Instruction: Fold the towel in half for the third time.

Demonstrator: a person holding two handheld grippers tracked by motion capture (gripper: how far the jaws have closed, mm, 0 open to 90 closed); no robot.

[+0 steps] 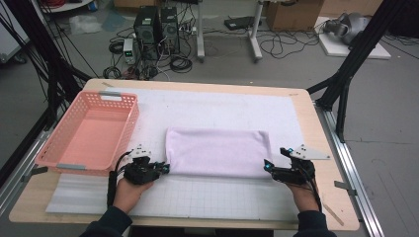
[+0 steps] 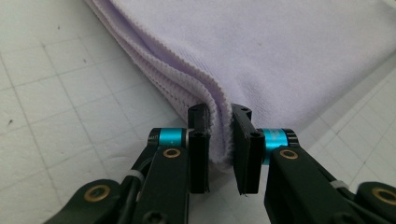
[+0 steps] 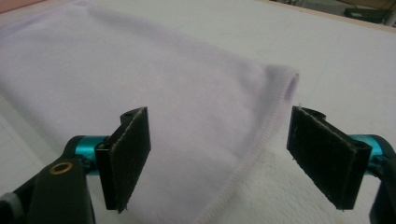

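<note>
Folded lilac towel (image 1: 218, 150), soft-napped with ribbed hems, at centre frame on the gridded white mat (image 1: 207, 197); left gripper (image 2: 219, 122) pinches its layered corner, right gripper (image 3: 219, 154) spread wide around the opposite corner.

Three cameras on my table, one folded towel (image 1: 218, 152) common to all.
The high view looks forward and down from above my side; my left gripper (image 2: 219, 122) camera sits tight on a corner, my right gripper (image 3: 219, 140) camera faces the opposite end.
</note>
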